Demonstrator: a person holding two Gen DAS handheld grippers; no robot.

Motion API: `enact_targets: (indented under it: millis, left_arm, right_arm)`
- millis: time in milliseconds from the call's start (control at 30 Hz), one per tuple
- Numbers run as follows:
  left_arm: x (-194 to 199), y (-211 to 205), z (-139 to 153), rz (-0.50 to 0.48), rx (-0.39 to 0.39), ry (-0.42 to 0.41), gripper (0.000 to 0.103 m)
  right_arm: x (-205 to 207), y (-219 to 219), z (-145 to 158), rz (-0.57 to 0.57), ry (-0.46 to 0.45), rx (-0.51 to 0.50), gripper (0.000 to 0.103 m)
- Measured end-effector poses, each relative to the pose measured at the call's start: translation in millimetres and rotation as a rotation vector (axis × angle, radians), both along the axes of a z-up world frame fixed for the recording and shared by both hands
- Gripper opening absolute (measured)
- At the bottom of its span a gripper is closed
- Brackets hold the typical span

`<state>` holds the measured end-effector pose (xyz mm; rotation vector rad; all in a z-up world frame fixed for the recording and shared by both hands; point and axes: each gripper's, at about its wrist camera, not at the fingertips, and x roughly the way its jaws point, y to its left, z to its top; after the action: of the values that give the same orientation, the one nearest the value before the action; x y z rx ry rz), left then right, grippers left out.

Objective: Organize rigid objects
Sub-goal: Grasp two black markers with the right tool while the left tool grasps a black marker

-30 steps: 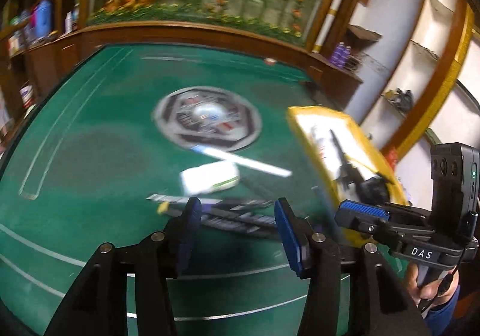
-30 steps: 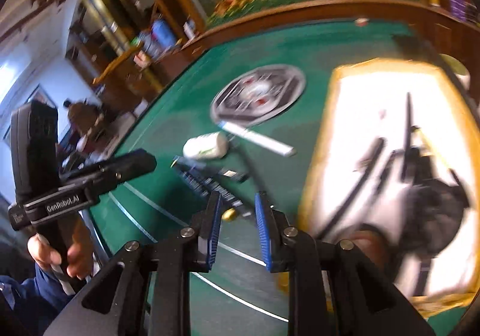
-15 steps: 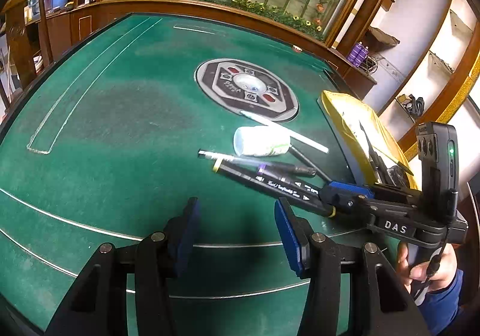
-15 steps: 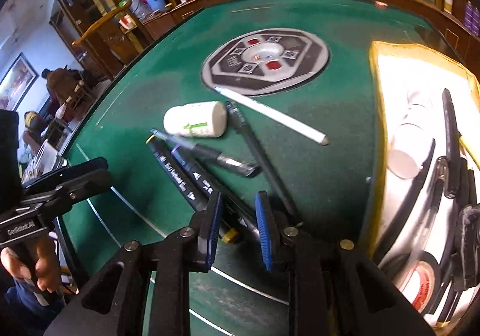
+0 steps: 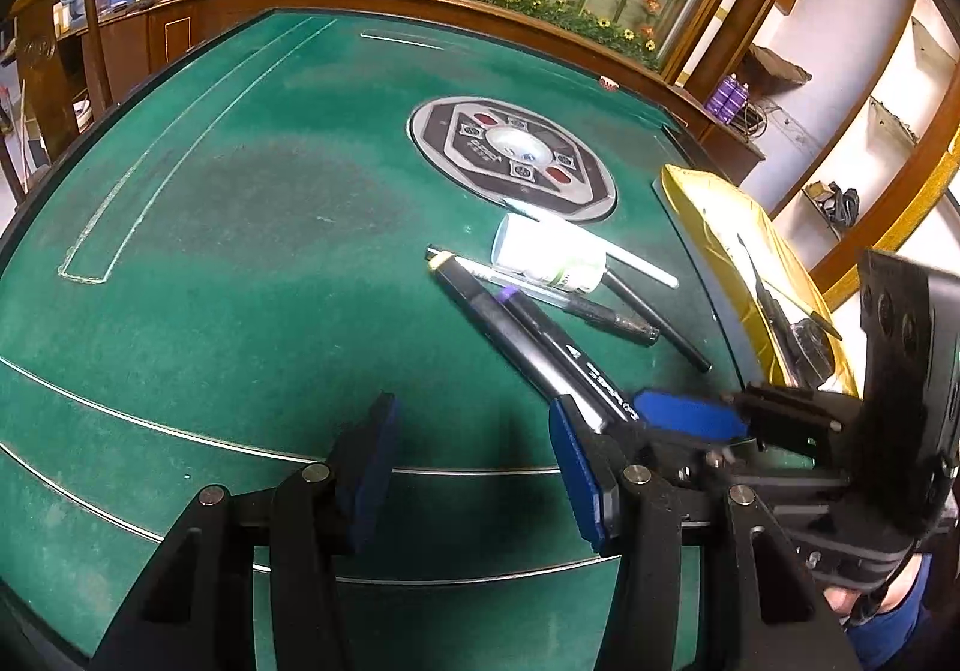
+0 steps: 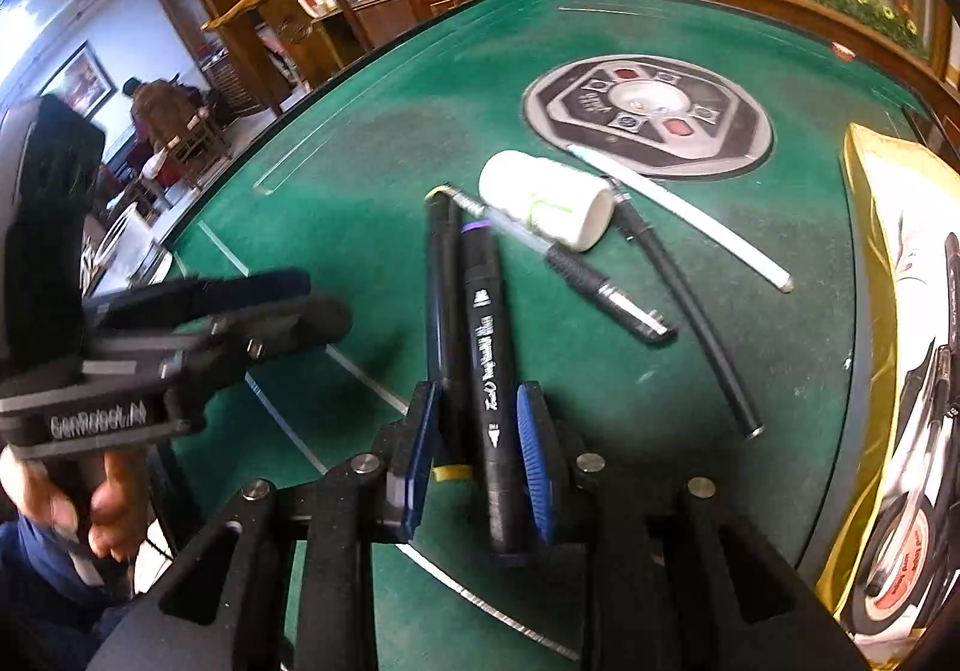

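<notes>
Two black markers (image 6: 492, 347) lie side by side on the green table (image 6: 360, 161), their near ends between the fingers of my right gripper (image 6: 477, 449), which is open around them. They also show in the left wrist view (image 5: 528, 335). Beyond them lie a white bottle (image 6: 546, 200) on its side, a silver-tipped pen (image 6: 606, 299), a thin black pen (image 6: 690, 311) and a white stick (image 6: 678, 209). My left gripper (image 5: 474, 455) is open and empty, hovering over the table left of the markers.
A yellow-rimmed tray (image 6: 870, 251) with pens and a tape roll stands at the right; it also shows in the left wrist view (image 5: 720, 227). A round grey panel (image 6: 648, 113) sits mid-table. A wooden rail (image 5: 420, 5) borders the far edge.
My right gripper has moved forward and down so that its fingers now straddle the near ends of the two markers. My left gripper has moved closer to the items.
</notes>
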<state>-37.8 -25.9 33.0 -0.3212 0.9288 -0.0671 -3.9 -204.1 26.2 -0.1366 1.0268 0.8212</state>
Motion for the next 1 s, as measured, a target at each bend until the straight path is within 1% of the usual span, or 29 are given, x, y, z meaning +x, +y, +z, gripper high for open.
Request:
enact_targets:
  millis: [167, 300, 433, 533, 700, 733, 767, 867, 933, 1000]
  left_arm:
    - [1.3, -3.7, 2.7, -0.002, 0.018, -0.001, 0.054]
    - [3.5, -2.5, 2.5, 0.011, 0.019, 0.005, 0.054]
    - [2.7, -1.7, 3.0, 0.016, 0.024, 0.007, 0.054]
    - [1.1, 0.2, 3.4, 0.019, 0.026, 0.007, 0.054]
    - [2.4, 4.1, 1.9, 0.030, 0.020, 0.014, 0.054]
    - [3.1, 4.4, 1.6, 0.032, 0.018, 0.017, 0.054]
    - [4.3, 4.8, 1.6, 0.033, 0.017, 0.019, 0.054]
    - [5.4, 3.6, 2.4, 0.031, 0.020, 0.027, 0.054]
    - [7.5, 3.0, 3.2, 0.035, 0.019, 0.031, 0.061]
    - [9.3, 1.3, 4.3, 0.041, 0.029, 0.032, 0.064]
  right_arm:
    - [10.4, -13.0, 3.4, -0.019, 0.039, 0.061, 0.026]
    - [16.8, -12.2, 3.2, -0.020, 0.029, 0.057, 0.026]
    - [22.5, -3.9, -2.6, -0.013, 0.017, 0.036, 0.026]
    - [26.5, 1.8, -4.6, -0.009, 0.001, -0.003, 0.026]
    - [13.6, 16.7, -3.1, 0.039, -0.086, -0.072, 0.026]
    - [9.1, 20.7, -2.9, 0.053, -0.116, -0.096, 0.020]
    - [6.1, 22.7, -3.2, 0.068, -0.124, -0.099, 0.015]
    - [0.5, 23.3, -4.0, 0.116, -0.094, -0.058, 0.014]
    - [2.9, 18.7, -5.1, 0.121, -0.040, -0.005, 0.014]
    - [6.4, 12.8, -5.7, 0.094, -0.036, 0.011, 0.014]
